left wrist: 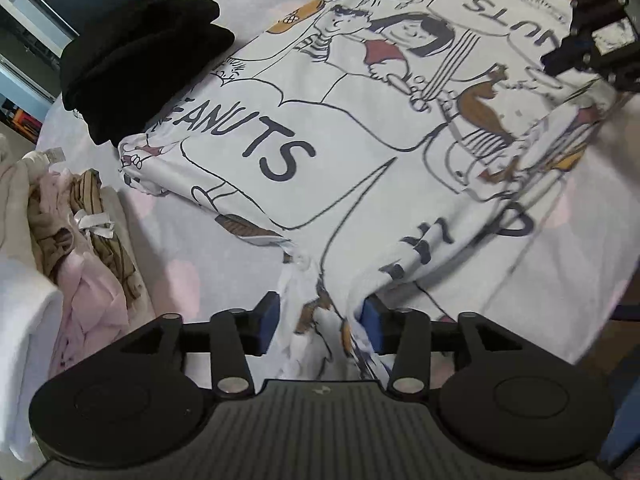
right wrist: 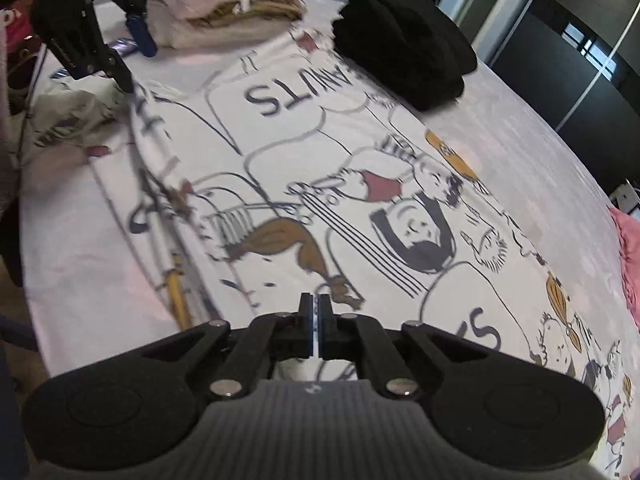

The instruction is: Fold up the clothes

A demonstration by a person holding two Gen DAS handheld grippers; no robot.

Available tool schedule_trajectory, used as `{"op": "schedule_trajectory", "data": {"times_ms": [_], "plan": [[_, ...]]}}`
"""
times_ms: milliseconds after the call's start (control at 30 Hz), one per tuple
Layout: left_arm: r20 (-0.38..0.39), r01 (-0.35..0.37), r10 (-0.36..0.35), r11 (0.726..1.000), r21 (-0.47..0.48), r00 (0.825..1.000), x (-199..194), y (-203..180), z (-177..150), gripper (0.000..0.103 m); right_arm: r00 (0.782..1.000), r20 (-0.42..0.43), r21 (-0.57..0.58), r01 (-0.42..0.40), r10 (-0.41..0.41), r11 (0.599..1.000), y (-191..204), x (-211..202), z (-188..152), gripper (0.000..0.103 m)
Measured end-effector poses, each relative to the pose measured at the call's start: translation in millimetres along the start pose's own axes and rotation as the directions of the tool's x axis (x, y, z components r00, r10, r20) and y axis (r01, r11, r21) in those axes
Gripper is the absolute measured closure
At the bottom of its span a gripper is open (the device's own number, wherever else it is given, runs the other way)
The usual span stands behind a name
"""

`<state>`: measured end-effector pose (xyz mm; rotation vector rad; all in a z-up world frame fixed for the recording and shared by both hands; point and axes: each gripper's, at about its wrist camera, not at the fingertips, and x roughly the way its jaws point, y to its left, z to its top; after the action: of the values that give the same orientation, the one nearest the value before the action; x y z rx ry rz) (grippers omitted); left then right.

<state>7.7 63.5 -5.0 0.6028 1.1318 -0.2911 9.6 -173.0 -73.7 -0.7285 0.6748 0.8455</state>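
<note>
The left gripper (left wrist: 320, 322) has its jaws apart, a bunched hem of the Peanuts-print garment (left wrist: 360, 128) loose between them. The garment lies spread on the bed (right wrist: 520, 128). The right gripper (right wrist: 316, 320) is pinched together on a sliver of fabric, likely mid-fold — next, release and smooth.

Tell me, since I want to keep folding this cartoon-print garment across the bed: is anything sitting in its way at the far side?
Yes. A folded black garment lies against the far corner of the printed garment, over its edge. A stack of folded clothes sits beyond that. The rest of the bed around it looks bare.
</note>
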Motion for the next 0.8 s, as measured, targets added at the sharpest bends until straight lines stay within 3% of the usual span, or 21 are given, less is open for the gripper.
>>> {"op": "schedule_trajectory", "data": {"times_ms": [167,267,333,367,433,467,500,567,600,667,800], "plan": [[-0.011,0.046,-0.047,0.999,-0.020,0.999,-22.7,-19.1,-15.1,0.057,0.998,0.047,-0.032,-0.049,0.051,0.998,13.4,-11.5,-1.2,0.099],[-0.073,0.047,-0.051,0.997,-0.056,0.996,-18.0,-38.8,-25.3,0.057,0.996,0.047,-0.068,-0.069,0.073,0.995,20.7,-13.4,-0.4,0.098],[-0.105,0.045,-0.054,0.996,-0.083,0.993,-6.9,-50.6,-31.4,0.057,0.996,0.037,-0.080,-0.075,0.078,0.994,22.6,-11.7,-0.5,0.092],[-0.128,0.034,-0.047,0.994,-0.106,0.991,0.8,-55.0,-34.1,0.057,0.996,0.028,-0.078,-0.078,0.081,0.994,22.0,-10.0,-0.9,0.080],[-0.171,-0.004,-0.024,0.987,-0.164,0.985,15.3,-58.9,-41.1,0.059,0.996,0.007,-0.066,-0.094,0.094,0.993,18.9,-6.4,-2.0,0.069],[-0.183,-0.022,-0.013,0.982,-0.189,0.983,19.9,-56.9,-44.7,0.067,0.994,-0.004,-0.056,-0.106,0.106,0.993,16.7,-5.5,-3.0,0.069],[-0.195,-0.041,-0.002,0.976,-0.213,0.981,24.5,-55.0,-48.2,0.081,0.993,-0.014,-0.047,-0.115,0.114,0.992,14.9,-4.7,-4.2,0.069],[-0.193,-0.050,0.001,0.967,-0.250,0.981,23.8,-46.6,-54.4,0.091,0.989,-0.042,-0.022,-0.145,0.144,0.989,11.0,-2.1,-6.7,0.072],[-0.186,-0.049,-0.001,0.964,-0.261,0.982,20.0,-40.9,-56.2,0.098,0.986,-0.049,-0.004,-0.159,0.158,0.987,9.0,-1.0,-7.5,0.078],[-0.171,-0.063,0.017,0.961,-0.270,0.985,10.0,-28.1,-58.3,0.099,0.981,-0.060,0.034,-0.184,0.186,0.982,5.0,1.2,-9.0,0.100],[-0.122,-0.136,0.105,0.952,-0.276,0.987,-14.3,5.3,-55.8,0.100,0.988,-0.037,0.071,-0.150,0.153,0.986,-2.0,-4.0,-6.1,0.101]]}}
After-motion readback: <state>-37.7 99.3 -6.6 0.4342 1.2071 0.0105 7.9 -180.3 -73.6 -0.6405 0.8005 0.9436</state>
